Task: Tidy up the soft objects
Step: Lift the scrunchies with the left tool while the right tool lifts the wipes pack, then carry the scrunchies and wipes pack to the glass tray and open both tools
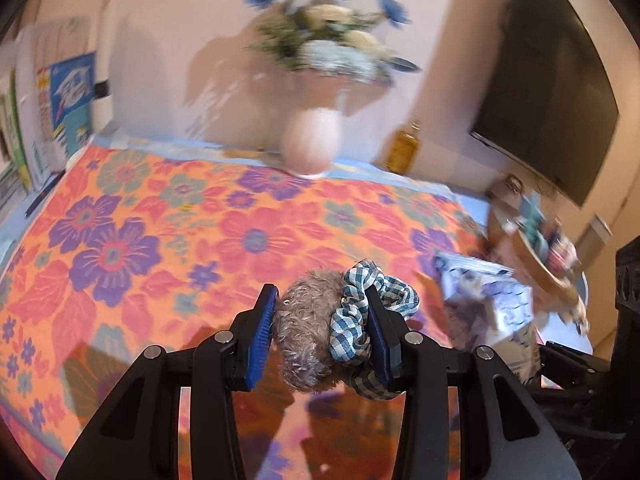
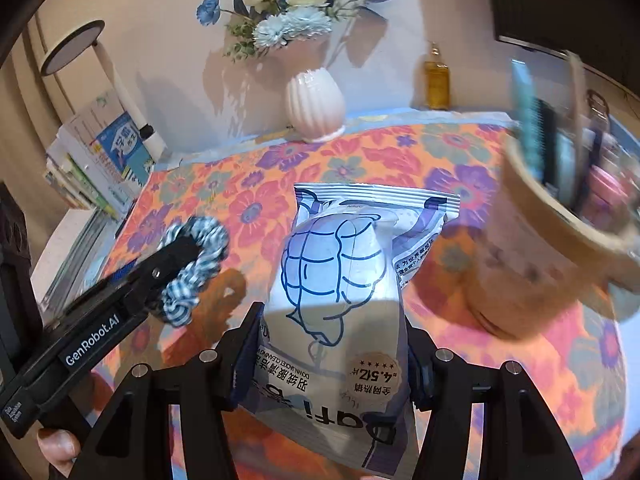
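Observation:
My left gripper is shut on a grey fuzzy scrunchie and a blue-white checked scrunchie, held above the floral tablecloth. It also shows in the right wrist view with the checked scrunchie. My right gripper is shut on a white and blue wipes packet, held above the table. The packet shows at the right of the left wrist view.
A tan basket with several items stands at the right, blurred. A white vase with flowers and an amber bottle stand at the back. Books are stacked at the left. A dark screen hangs on the wall.

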{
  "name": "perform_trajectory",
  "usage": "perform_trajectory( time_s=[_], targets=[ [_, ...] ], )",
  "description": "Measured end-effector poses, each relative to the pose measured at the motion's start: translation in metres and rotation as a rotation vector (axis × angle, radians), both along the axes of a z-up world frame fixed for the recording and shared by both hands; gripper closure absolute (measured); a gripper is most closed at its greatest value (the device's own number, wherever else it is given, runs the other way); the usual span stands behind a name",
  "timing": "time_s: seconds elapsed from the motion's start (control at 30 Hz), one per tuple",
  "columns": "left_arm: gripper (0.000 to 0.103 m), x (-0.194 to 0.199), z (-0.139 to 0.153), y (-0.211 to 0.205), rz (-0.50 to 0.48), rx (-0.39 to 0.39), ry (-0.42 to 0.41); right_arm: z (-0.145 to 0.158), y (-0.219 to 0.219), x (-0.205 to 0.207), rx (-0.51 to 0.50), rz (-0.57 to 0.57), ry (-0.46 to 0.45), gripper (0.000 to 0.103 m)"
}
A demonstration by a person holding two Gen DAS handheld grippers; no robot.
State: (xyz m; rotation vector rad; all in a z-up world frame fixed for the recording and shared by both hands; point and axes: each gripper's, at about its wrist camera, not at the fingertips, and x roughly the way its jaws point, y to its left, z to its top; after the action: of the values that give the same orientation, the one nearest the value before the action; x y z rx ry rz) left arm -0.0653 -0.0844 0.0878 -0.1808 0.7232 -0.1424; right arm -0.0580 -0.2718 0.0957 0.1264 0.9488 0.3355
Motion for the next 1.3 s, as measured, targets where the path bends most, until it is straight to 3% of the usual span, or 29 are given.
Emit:
perform_trajectory(
  time_s=[0.1,0.43,0.67,0.9,1.1,1.23,1.3],
  targets=[
    [0.064,-0.012,0.006,-0.033,-0.047,0.070,-0.003,0.004,-0.021,-0.020,-0.017,-0.010,0.012,0.045],
    [0.064,-0.046,0.023,-0.136,-0.316,0.026,-0.007,0.029,-0.123,-0.058,-0.058,-0.157,0.041,0.045],
    [0.064,-0.033,0.023,-0.200,-0.441,-0.004,0.028,0.039,-0.186,-0.068,-0.082,-0.313,0.022,0.045],
    [0.064,-0.001,0.039,-0.248,-0.471,-0.074,0.023,0.056,-0.236,-0.058,-0.074,-0.428,-0.042,0.045],
    [0.064,0.052,0.086,-0.279,-0.383,-0.148,-0.028,0.092,-0.271,-0.018,-0.025,-0.495,-0.168,0.045],
    [0.062,0.084,0.099,-0.295,-0.323,-0.078,-0.048,0.110,-0.297,0.022,0.111,-0.523,-0.232,0.045],
    [0.059,0.093,0.088,-0.304,-0.326,-0.015,-0.042,0.106,-0.310,0.052,0.141,-0.559,-0.191,0.045]
  ],
)
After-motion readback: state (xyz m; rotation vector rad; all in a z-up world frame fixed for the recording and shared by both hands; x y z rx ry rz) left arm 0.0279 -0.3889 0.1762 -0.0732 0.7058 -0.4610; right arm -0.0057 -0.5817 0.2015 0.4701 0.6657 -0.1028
